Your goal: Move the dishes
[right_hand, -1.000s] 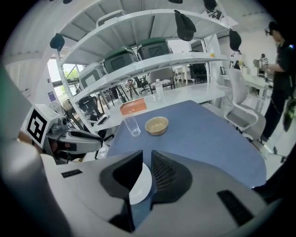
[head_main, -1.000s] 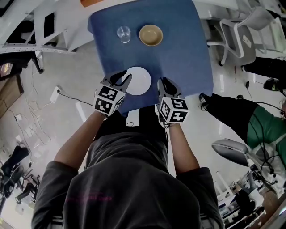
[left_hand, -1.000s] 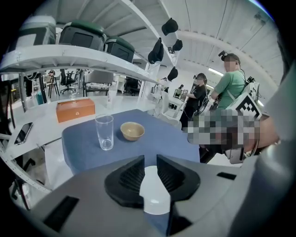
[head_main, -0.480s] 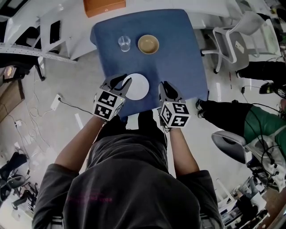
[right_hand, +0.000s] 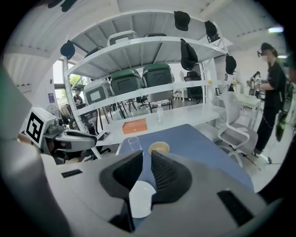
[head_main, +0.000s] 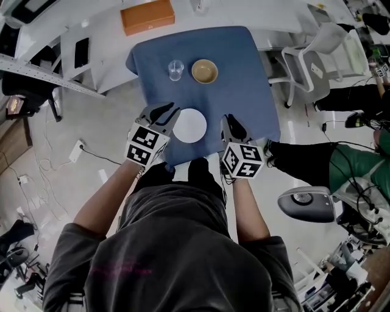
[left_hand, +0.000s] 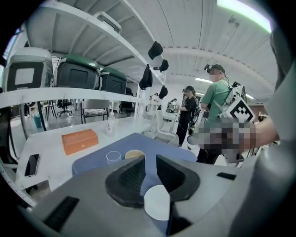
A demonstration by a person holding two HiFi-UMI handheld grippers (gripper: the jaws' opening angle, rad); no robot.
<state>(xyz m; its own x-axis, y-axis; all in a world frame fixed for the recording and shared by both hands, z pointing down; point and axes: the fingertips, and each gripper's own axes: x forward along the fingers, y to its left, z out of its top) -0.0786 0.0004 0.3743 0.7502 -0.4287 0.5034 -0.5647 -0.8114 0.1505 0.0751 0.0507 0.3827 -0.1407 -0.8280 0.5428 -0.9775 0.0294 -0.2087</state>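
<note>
A white plate (head_main: 189, 125) lies near the front edge of the blue-covered table (head_main: 244, 73). Behind it stand a clear glass (head_main: 176, 69) and a tan bowl (head_main: 205, 71). My left gripper (head_main: 161, 111) hovers above the plate's left rim, its jaws a narrow gap apart and empty. My right gripper (head_main: 233, 124) hangs to the right of the plate, jaws also slightly apart and empty. In the left gripper view the plate (left_hand: 157, 201) shows below the gripper (left_hand: 148, 161). The right gripper view has the plate (right_hand: 140, 199) under its gripper (right_hand: 146, 161), with the glass (right_hand: 134, 143) and bowl (right_hand: 158, 148) beyond.
An orange box (head_main: 147, 16) sits on the white bench behind the table. A white office chair (head_main: 317, 55) stands at the right, with a seated person in green (head_main: 359, 164) and a stool (head_main: 306, 204) nearer. Cables trail over the floor on the left.
Both grippers have risen away from the table top, and the table now looks smaller and farther off. The plate, glass and bowl lie where they were.
</note>
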